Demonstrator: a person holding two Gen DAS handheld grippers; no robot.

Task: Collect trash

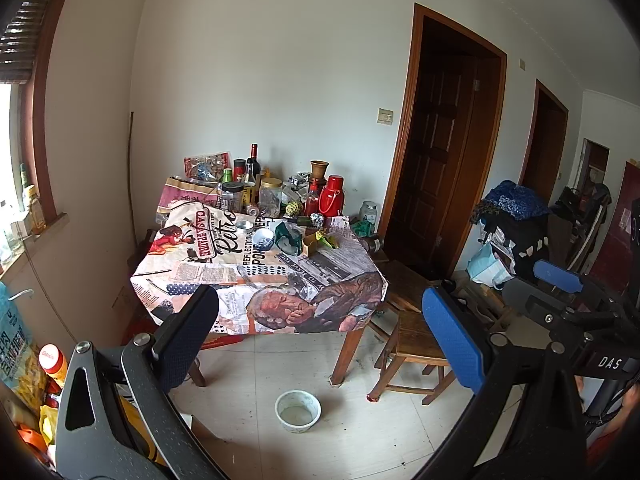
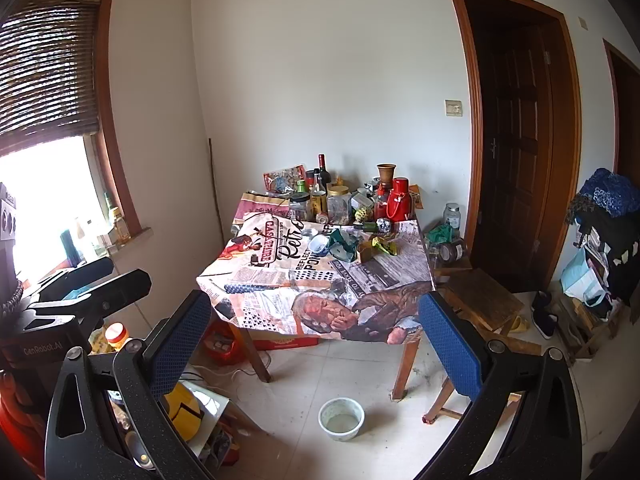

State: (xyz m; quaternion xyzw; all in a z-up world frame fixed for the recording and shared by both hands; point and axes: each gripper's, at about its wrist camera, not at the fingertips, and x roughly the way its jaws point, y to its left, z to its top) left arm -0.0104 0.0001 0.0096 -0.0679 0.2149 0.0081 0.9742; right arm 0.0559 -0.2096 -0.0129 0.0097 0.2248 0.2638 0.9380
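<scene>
Both grippers, left (image 1: 320, 320) and right (image 2: 316, 320), gape wide and empty; the crumpled green wrapper (image 1: 289, 238) on the newsprint-covered desk (image 1: 224, 276) lies far at twelve o'clock.

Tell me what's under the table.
Under the table sits a red box beside a red bag; a white bowl stands on the floor in front. The hanging tablecloth hides anything further back.

white walls (image 2: 320, 60), tiled floor (image 2: 360, 452), dark wooden door (image 2: 516, 140), bright window (image 2: 40, 200).

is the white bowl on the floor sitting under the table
No, the white round bowl stands on bare floor tiles in front of the cloth-covered wooden table, out past its front legs.
</scene>
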